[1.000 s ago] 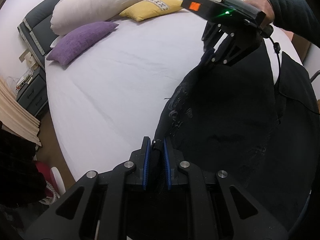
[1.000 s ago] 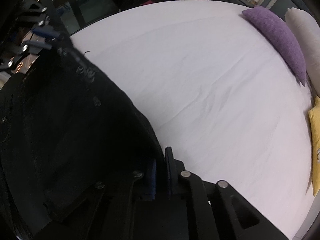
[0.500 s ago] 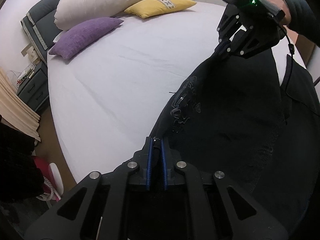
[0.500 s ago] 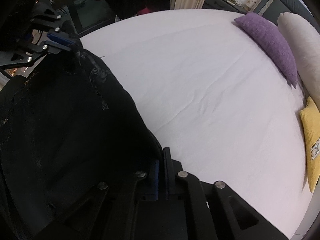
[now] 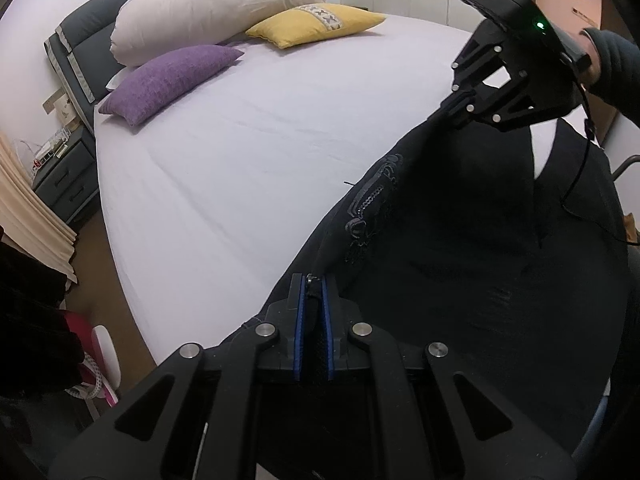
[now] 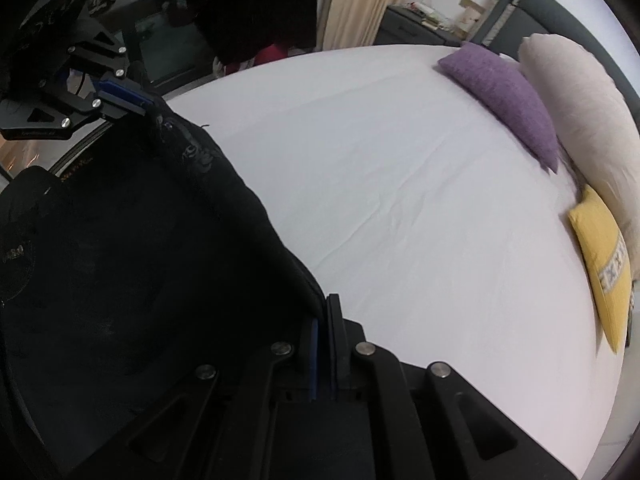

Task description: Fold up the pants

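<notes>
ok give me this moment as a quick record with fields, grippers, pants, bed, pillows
left gripper: shut on the pants' edge
right gripper: shut on the pants, at another spot along the same edge
pants: black, held up between both grippers, hanging over the near side of the bed
bed: white sheet, mostly bare
pillows: purple pillow, cream pillow, yellow pillow, all by the headboard

white-sheeted bed (image 5: 248, 152) — purple cushion (image 5: 172, 76), yellow cushion (image 5: 316, 22), cream pillow (image 5: 208, 4)

The right hand-held gripper (image 5: 454, 110) rose and swung away from the left one, stretching the black pants (image 5: 460, 240) taut, lifted higher off the bed (image 5: 248, 152).
</notes>
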The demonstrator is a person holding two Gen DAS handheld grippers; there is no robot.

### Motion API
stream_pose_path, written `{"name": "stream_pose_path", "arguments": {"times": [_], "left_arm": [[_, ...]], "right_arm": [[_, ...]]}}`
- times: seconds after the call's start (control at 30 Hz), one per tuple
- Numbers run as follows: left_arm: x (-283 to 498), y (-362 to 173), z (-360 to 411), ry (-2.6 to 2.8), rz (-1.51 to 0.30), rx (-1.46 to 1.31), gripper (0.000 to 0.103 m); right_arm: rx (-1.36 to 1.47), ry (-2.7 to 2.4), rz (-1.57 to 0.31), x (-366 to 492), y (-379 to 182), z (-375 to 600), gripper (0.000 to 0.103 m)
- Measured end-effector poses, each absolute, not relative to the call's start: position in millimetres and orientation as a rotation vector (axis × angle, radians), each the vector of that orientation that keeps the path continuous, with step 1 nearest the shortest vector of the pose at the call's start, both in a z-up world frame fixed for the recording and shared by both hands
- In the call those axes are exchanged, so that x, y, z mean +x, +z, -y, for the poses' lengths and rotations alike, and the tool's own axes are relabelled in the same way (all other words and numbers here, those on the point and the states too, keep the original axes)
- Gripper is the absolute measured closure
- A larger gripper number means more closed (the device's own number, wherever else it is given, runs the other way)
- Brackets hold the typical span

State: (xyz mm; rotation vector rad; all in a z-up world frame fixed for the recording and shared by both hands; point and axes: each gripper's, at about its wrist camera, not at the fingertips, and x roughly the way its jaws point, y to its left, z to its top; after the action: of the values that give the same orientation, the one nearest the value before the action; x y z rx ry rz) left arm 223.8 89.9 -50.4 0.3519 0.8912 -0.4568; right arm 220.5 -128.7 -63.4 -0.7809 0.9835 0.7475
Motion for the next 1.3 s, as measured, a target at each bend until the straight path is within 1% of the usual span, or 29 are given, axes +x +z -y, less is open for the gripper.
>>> {"name": "stream_pose_path", "arguments": {"times": [0.13, 0.27, 0.4, 0.5, 0.73, 0.97, 1.17, 1.3], "left_arm": [[205, -45, -86, -0.455, -0.888, 0.355, 0.097], [183, -38, -78, -0.454, -0.879, 0.363, 0.097], [156, -33, -68, -0.469, -0.879, 0.381, 0.097], [130, -37, -59, -0.482, -0.886, 0.415, 0.097], [67, -53, -45, -0.528, -0.910, 0.440, 0.097], [2, -84, -20, -0.610, -0.951, 0.557, 0.097], [-33, -97, -18, -0.651, -0.975, 0.549, 0.097], [-58, -104, -13, -0.672, -0.979, 0.607, 0.097]], "right_arm": [[-0.650, 0.715, -1.005, 203, -57, 136, 0.099], [-0.420, 0.668, -1.077, 192, -62, 147, 0.099], [-0.251, 0.643, -1.128, 178, -67, 158, 0.099], [-0.181, 0.635, -1.146, 167, -69, 165, 0.099], [-0.151, 0.622, -1.209, 135, -74, 170, 0.099], [-0.267, 0.622, -1.268, 95, -88, 170, 0.099], [-0.389, 0.614, -1.239, 51, -88, 162, 0.099], [-0.438, 0.614, -1.214, 25, -94, 160, 0.099]]}}
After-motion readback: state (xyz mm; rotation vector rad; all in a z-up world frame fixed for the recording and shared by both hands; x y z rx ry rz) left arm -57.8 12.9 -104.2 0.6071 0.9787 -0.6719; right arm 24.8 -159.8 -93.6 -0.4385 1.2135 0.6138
